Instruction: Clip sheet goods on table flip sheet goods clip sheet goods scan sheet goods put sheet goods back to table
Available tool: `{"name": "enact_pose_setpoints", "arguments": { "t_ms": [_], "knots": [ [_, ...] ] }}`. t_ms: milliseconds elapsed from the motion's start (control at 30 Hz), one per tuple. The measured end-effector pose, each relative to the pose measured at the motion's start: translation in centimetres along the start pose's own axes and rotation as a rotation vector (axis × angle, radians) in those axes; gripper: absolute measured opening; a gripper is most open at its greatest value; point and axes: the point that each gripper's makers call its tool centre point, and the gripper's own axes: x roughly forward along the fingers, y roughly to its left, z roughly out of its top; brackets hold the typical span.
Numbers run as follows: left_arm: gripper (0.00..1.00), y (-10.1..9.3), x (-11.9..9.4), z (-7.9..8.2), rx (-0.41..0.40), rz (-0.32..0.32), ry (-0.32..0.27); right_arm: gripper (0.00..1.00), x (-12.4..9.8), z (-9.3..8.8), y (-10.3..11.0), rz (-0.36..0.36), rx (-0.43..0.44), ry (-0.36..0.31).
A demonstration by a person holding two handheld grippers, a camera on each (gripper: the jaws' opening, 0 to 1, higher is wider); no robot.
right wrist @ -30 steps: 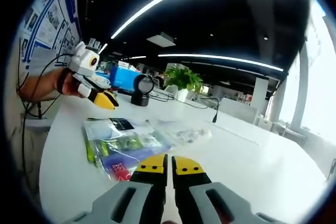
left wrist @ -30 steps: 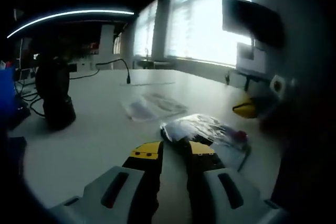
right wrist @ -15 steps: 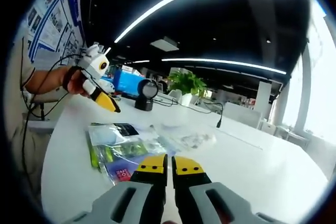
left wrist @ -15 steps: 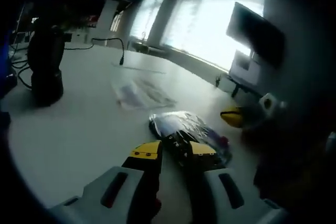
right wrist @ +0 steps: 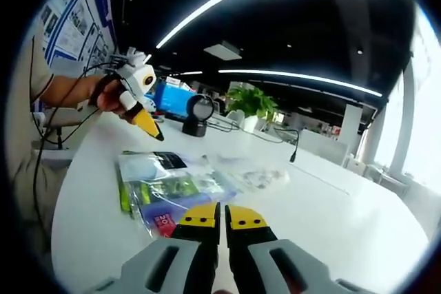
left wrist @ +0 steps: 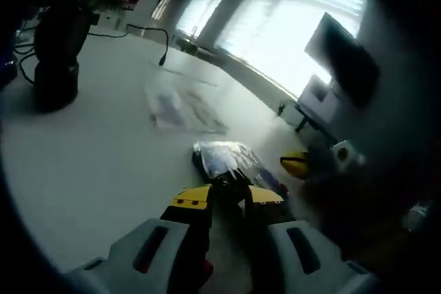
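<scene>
Broad white tabletop point(right wrist: 331, 211) under long ceiling light strips, bright windows along one side. Nearest in the right gripper view, right gripper point(right wrist: 222, 217), yellow-tipped jaws pressed together on nothing, hovering over the table. Just beyond those tips, flat clear plastic packets of colourful sheet goods point(right wrist: 165, 191), green, purple and red print showing, lying on the tabletop with a black-and-white packet at the far end. Beside them, slightly farther, crumpled transparent plastic bag point(right wrist: 251, 177) lying flat. Above the packets' far end, left gripper point(right wrist: 146, 123), white body with yellow jaws angled down toward the table, held in a person's hand point(right wrist: 110, 96). Farther back, black round-headed desk device point(right wrist: 199, 115), blue box point(right wrist: 172, 99) and leafy green potted plant point(right wrist: 253, 102).

In the left gripper view, same left gripper point(left wrist: 230, 196) with jaws parted, a dark gap between the yellow tips, right at the near edge of the shiny dark-looking packet point(left wrist: 231, 162); contact impossible to judge. Off to the right, yellow tip of the other gripper point(left wrist: 296, 164). Farther on, blurred clear bag point(left wrist: 180, 105), then black device point(left wrist: 58, 53) and a black gooseneck cable point(left wrist: 148, 36).
</scene>
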Motion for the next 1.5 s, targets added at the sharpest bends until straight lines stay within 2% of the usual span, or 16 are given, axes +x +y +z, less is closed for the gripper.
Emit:
{"name": "enact_pose_setpoints", "arguments": {
  "t_ms": [67,167,367,500,667,933,1200,1500],
  "knots": [
    [0.12,-0.1,0.2,-0.2,-0.031,-0.02,0.013,0.0,0.1,0.0,0.0,0.0,-0.001,0.003],
    [0.11,0.1,0.5,-0.5,-0.035,-0.013,0.024,0.0,0.1,0.0,0.0,0.003,-0.004,0.004],
    [0.12,-0.6,0.8,-1.0,-0.157,-0.066,0.066,0.0,0.3,-0.3,0.5,0.008,-0.025,0.02],
    [0.12,-0.3,0.7,-1.1,-0.169,-0.048,0.068,0.0,0.4,-0.5,0.6,0.013,-0.033,0.028],
    [0.12,-0.6,1.0,-1.3,-0.238,-0.079,0.085,0.0,0.7,-0.9,0.9,0.015,-0.047,0.043],
    [0.11,0.4,1.6,-1.7,-0.271,-0.041,0.117,0.0,0.7,-0.9,1.4,0.036,-0.052,0.043],
    [0.11,-0.1,1.9,-2.2,-0.305,-0.061,0.15,0.0,0.9,-1.2,2.0,0.055,-0.072,0.056],
    [0.11,-1.7,1.8,-1.9,-0.363,-0.114,0.128,0.0,0.9,-1.2,2.3,0.055,-0.072,0.062]
  ]
}}
